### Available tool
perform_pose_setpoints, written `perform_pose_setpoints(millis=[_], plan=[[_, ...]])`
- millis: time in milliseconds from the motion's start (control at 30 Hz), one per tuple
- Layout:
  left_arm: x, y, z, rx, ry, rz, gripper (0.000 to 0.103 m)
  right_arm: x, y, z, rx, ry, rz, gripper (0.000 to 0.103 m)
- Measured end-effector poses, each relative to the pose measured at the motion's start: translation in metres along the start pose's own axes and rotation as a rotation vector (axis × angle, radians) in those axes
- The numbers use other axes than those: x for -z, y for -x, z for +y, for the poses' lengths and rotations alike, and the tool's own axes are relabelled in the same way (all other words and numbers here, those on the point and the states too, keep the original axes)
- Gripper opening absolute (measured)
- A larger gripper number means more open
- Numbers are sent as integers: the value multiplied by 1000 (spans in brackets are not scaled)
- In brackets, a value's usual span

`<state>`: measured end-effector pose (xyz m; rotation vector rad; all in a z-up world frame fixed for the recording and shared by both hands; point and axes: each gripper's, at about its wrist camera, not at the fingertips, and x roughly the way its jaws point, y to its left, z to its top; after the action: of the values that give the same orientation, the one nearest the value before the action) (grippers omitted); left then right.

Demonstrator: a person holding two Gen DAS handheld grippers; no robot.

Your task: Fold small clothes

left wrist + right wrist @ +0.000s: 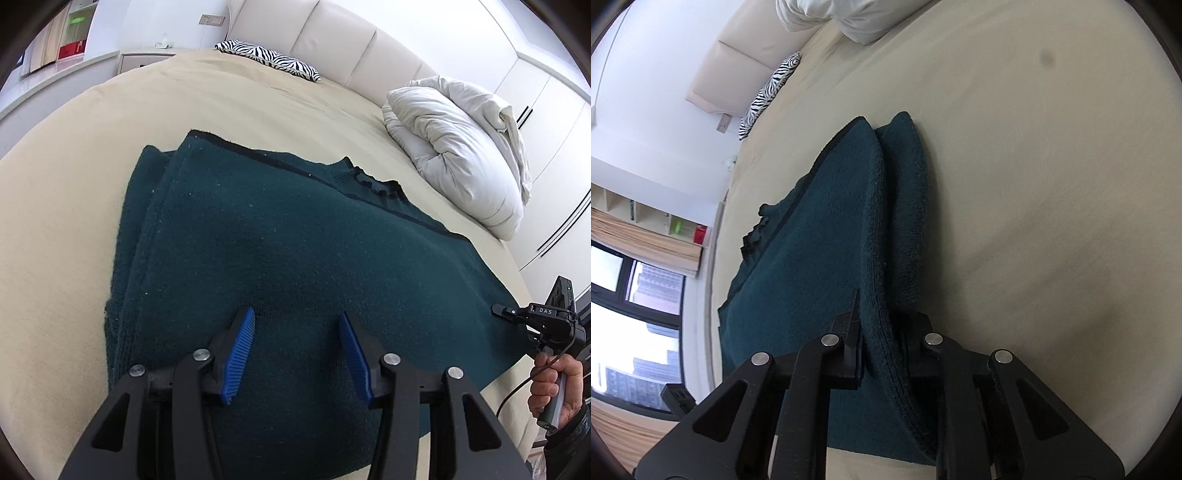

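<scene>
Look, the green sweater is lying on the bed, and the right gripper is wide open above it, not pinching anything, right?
Not quite. The green sweater does lie on the bed, but the right gripper is not wide open. The right wrist view shows its jaws shut on a thick fold of the sweater's edge. The left gripper is the open one.

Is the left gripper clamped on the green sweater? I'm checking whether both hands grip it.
No: the left gripper has its blue pads apart over the green sweater, pinching no fabric.
</scene>
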<state>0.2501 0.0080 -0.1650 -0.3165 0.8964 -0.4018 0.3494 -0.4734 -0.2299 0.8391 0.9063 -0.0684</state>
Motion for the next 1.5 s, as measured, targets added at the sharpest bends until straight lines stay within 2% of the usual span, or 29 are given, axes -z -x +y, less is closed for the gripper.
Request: perform_pose_setpoints(millis=[100, 133, 167, 267, 300, 367, 400, 433, 533, 633, 667, 767, 1000, 1267, 1367, 1400, 1467, 1500], plan=[[-2, 2, 8, 43, 44, 0, 48, 2, 5, 28, 93, 50, -20, 11], [-4, 4, 13, 63, 68, 1, 43, 4, 7, 43, 129, 85, -30, 11], [-5, 6, 17, 82, 91, 3, 39, 6, 7, 62, 148, 125, -38, 11], [-7, 19, 37, 159, 183, -4, 35, 25, 5, 144, 195, 332, -66, 11], [-6, 24, 40, 168, 197, -15, 35, 41, 0, 183, 195, 442, -67, 11], [-5, 36, 50, 189, 232, -47, 45, 80, -18, 250, 183, 656, -40, 11], [-5, 40, 58, 218, 267, -59, 47, 97, -27, 270, 182, 736, -26, 11], [-4, 43, 68, 250, 308, -65, 48, 128, -48, 300, 188, 876, 6, 11], [-2, 46, 88, 303, 373, -61, 49, 175, -95, 328, 223, 1027, 88, 11], [-5, 49, 98, 352, 416, -61, 50, 210, -120, 340, 263, 1152, 97, 11], [-7, 49, 99, 361, 424, -63, 53, 221, -125, 342, 301, 1209, 77, 11], [-15, 47, 97, 375, 422, -65, 60, 230, -128, 342, 324, 1270, 53, 11], [-41, 27, 93, 406, 441, -11, 61, 257, -123, 336, 381, 1484, -46, 12], [-77, 15, 67, 385, 329, 48, 61, 269, -117, 322, 357, 1533, -83, 13], [-84, 0, 53, 360, 280, 121, 60, 271, -114, 319, 349, 1536, -96, 13], [-84, -7, 48, 351, 264, 149, 57, 268, -115, 317, 346, 1536, -100, 13], [-83, -19, 39, 348, 245, 198, 27, 272, -112, 315, 340, 1533, -108, 13], [-82, -25, 36, 338, 238, 212, 20, 273, -110, 313, 332, 1528, -109, 13]])
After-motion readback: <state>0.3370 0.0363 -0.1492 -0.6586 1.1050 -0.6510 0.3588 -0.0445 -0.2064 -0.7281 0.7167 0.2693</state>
